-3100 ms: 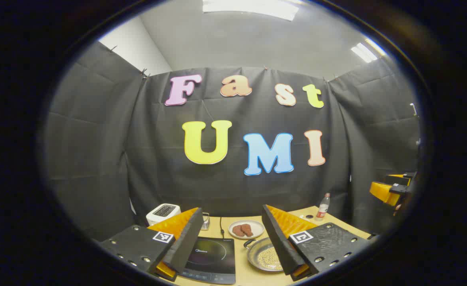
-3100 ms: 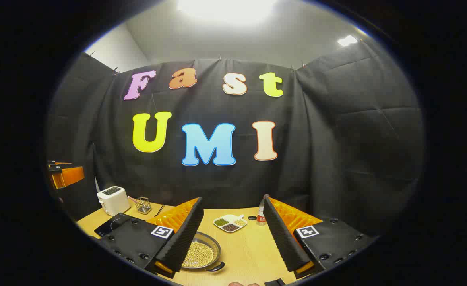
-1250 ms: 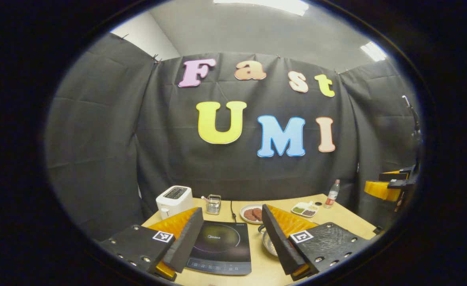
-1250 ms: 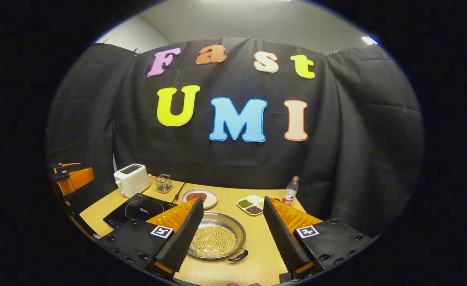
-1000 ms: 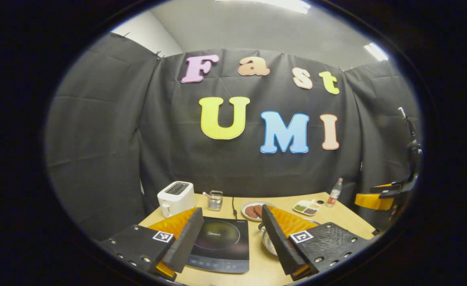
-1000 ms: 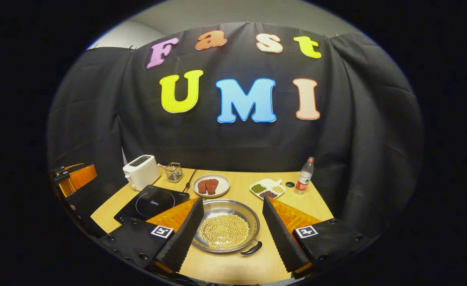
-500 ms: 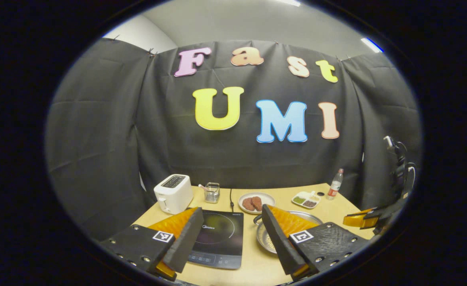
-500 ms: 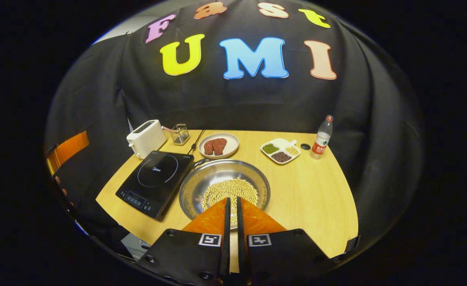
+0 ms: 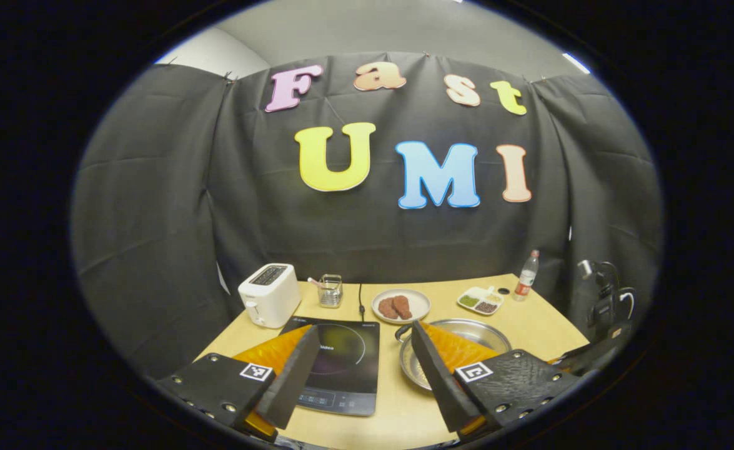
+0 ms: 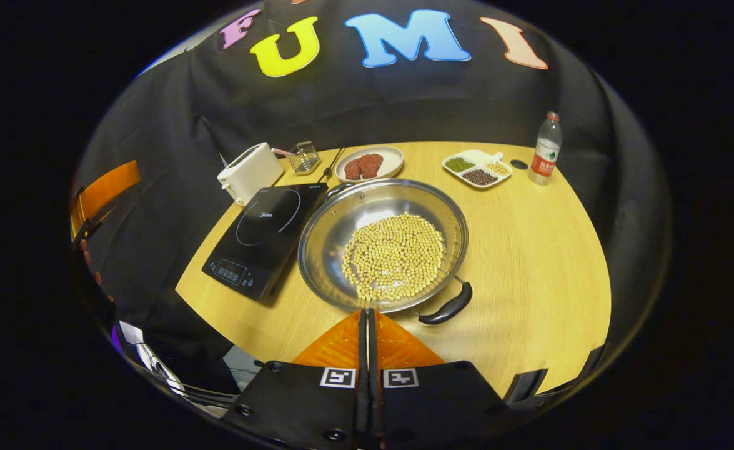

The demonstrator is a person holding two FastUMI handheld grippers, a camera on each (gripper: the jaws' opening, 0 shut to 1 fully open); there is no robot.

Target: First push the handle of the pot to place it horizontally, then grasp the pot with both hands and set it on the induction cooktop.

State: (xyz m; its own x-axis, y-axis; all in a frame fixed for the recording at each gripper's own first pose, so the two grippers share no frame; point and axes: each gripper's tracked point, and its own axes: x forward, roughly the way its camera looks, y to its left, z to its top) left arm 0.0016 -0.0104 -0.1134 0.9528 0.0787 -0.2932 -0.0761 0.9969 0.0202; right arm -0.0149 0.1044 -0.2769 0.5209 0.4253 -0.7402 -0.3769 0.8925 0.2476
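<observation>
Beans are lying heaped in the steel pot [image 10: 382,244], which is sitting on the wooden table [image 10: 541,250] just right of the induction cooktop [image 10: 260,237], its near black handle [image 10: 446,307] angling off to the right. Poised near that rim, the right gripper [image 10: 367,319] is carrying its fingers pressed together with nothing between them (whether the tips touch the pot cannot be told). Farther back, the left gripper [image 9: 362,372] is hanging spread wide and empty above the cooktop's front edge.
</observation>
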